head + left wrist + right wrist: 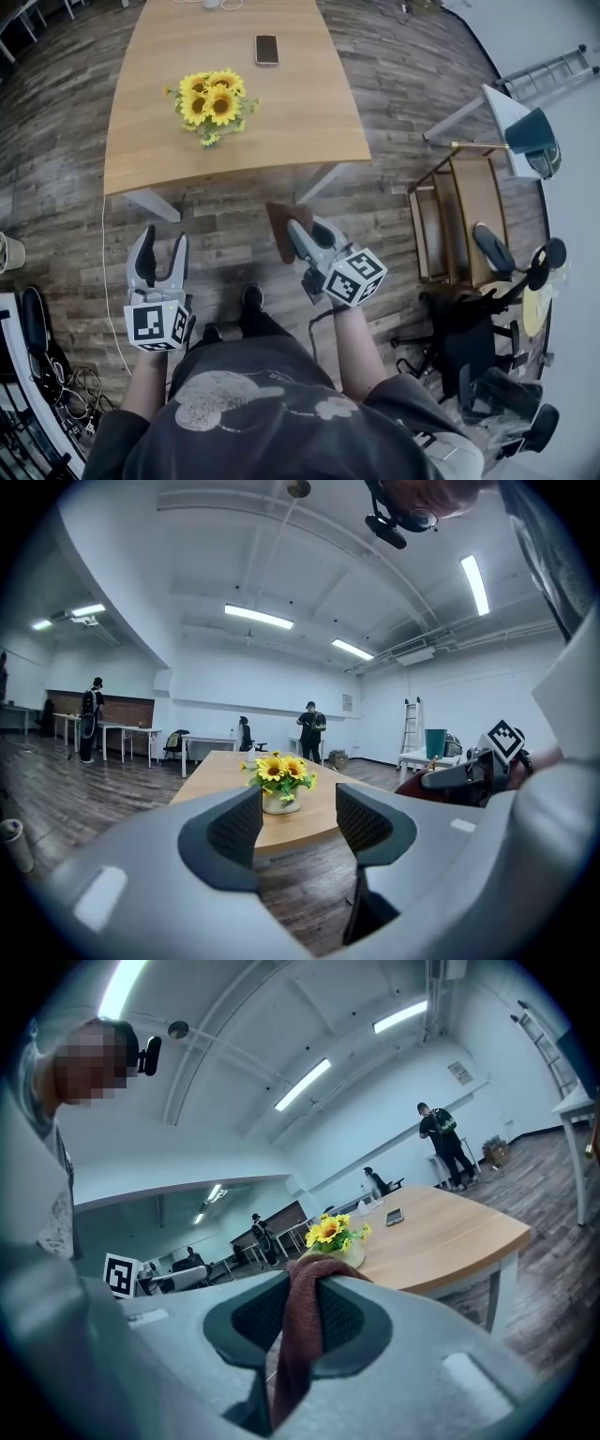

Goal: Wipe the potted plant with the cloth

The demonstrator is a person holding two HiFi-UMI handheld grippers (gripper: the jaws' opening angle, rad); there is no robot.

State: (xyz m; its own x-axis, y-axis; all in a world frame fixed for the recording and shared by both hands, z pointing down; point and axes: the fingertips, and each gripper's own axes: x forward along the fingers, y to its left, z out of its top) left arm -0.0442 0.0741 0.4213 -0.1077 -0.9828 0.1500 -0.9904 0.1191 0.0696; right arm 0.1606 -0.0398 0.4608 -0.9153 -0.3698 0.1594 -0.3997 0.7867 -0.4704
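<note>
Two grippers held level short of the table (309, 112), left gripper (162, 236) agape, empty, right gripper (297, 228) clamping cloth (300, 1335)

The cloth (292, 1354) is a reddish-brown knit, matt and rough. The left tongs (161, 251) and right tongs (300, 234) look like smooth matt grey plastic, their dark pads (234, 829) finely dotted. The tabletop (300, 103) is pale, smooth wood with a soft sheen; the floor (225, 230) shows worn, grainy planks.
</note>
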